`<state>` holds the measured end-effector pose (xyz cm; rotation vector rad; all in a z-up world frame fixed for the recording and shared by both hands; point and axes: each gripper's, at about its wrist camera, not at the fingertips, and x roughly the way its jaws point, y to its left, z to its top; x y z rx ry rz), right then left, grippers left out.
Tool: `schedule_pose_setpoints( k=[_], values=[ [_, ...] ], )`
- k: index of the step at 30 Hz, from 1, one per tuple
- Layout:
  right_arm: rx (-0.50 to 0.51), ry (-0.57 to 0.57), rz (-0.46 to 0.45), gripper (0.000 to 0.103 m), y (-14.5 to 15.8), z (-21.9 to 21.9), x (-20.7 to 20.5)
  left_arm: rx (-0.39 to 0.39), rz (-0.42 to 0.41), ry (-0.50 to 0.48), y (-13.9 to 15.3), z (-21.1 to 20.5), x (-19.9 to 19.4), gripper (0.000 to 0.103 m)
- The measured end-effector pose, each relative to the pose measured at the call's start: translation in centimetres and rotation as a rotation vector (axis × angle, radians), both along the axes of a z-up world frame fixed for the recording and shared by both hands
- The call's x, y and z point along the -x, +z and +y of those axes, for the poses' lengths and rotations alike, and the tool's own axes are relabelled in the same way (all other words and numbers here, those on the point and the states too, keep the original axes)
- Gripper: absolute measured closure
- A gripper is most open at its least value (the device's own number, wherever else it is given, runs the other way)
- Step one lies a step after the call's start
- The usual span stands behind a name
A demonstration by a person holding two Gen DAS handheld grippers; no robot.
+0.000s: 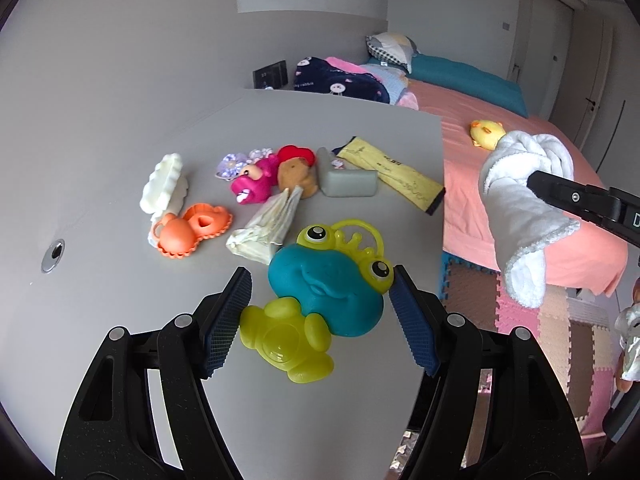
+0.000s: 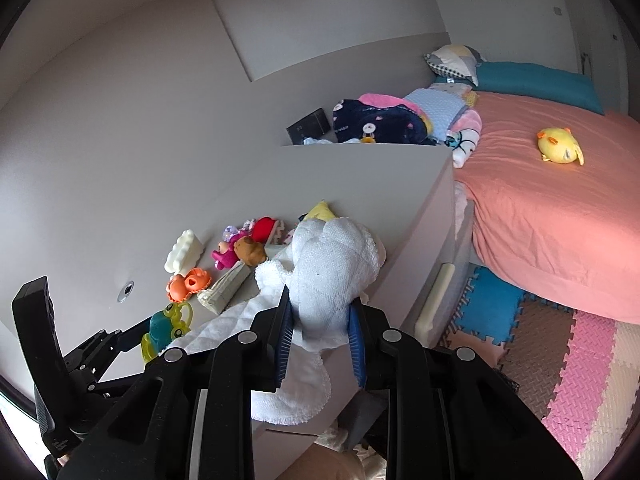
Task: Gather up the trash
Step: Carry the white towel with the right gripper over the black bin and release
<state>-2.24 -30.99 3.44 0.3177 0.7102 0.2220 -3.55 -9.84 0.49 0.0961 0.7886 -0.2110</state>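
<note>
My left gripper (image 1: 320, 312) is open, its fingers on either side of a teal and yellow-green frog toy (image 1: 324, 292) lying on the grey table (image 1: 120, 140). My right gripper (image 2: 320, 336) is shut on a bunched white cloth (image 2: 332, 276), held in the air over the table's right edge; the cloth also shows in the left wrist view (image 1: 520, 204). A crumpled cream wrapper (image 1: 268, 228) and a yellow packet (image 1: 392, 172) lie on the table beyond the frog.
An orange crab toy (image 1: 192, 232), a white shell toy (image 1: 164, 184), a pink toy (image 1: 252, 184), a brown toy (image 1: 296, 176) and a grey block (image 1: 348, 180) lie on the table. A pink bed (image 2: 552, 208) with a yellow plush (image 2: 560, 146) stands to the right, foam mats (image 2: 560, 360) below.
</note>
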Motion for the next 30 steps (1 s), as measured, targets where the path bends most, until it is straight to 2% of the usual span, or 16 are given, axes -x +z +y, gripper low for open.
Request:
schedule_pose_setpoints(
  k=[8, 17, 30],
  values=[
    [-0.011, -0.107, 0.007, 0.076, -0.4, -5.7, 2.0, -0.001, 0.009, -0.106, 0.0, -6.0, 0.1, 0.034],
    [-0.011, -0.225, 0.042, 0.075, -1.5, -11.6, 3.9, -0.007, 0.048, -0.220, -1.4, -12.0, 0.4, 0.034],
    [-0.001, -0.334, 0.093, 0.075, -3.8, -16.5, 5.4, -0.019, 0.101, -0.364, -3.4, -17.9, 1.0, 0.034]
  ],
)
